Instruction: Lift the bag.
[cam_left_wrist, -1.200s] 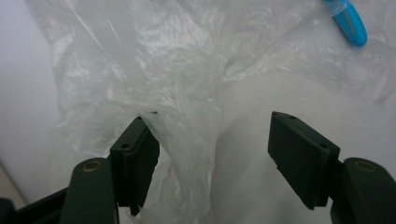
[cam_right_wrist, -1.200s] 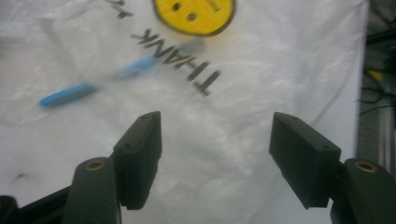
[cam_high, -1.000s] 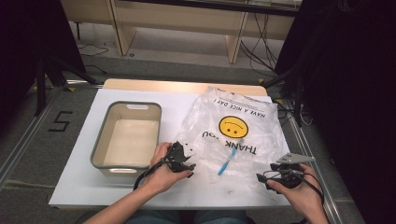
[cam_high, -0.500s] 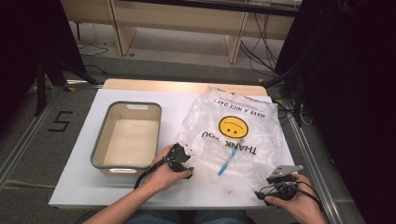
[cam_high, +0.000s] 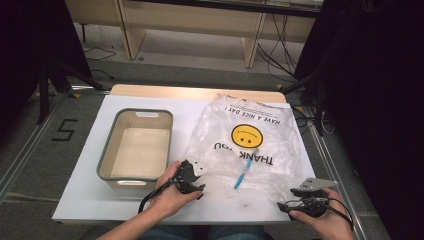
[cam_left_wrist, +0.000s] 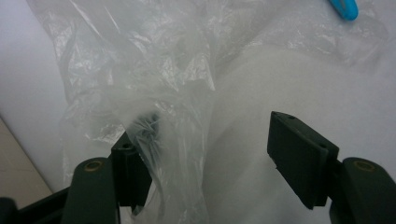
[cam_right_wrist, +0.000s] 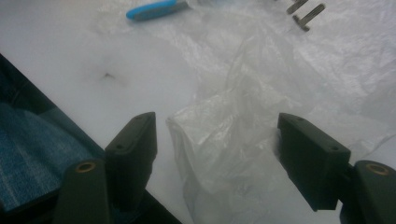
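From the high view we are looking down on a white tabletop (cam_high: 90, 200) where a grey-rimmed plastic tub (cam_high: 106, 155) is sitting at the left and a clear plastic bag (cam_high: 280, 150), printed with a yellow smiley face (cam_high: 247, 135) and upside-down lettering, is lying spread out at the right. A blue pen-like stick (cam_high: 245, 168) is lying inside the bag near its middle. The left hand-held gripper (cam_high: 189, 176) is reaching in at the bag's near left corner, just beside the tub, while the right hand-held gripper (cam_high: 300, 202) is sitting at the bag's near right corner, close to the tabletop's front edge; from up here we cannot tell how either one's jaws are standing. In the left gripper view we are seeing the jaws standing well apart, with a crumpled fold of the bag (cam_left_wrist: 154, 107) draping over the left jaw and loose film filling part of the gap, and the blue stick's tip (cam_left_wrist: 344, 8) showing at the top. In the right gripper view the jaws are also standing apart, a bunched ridge of the bag (cam_right_wrist: 224, 135) is rising between them, touching neither clearly, and the blue stick (cam_right_wrist: 152, 9) is lying farther off at the top.
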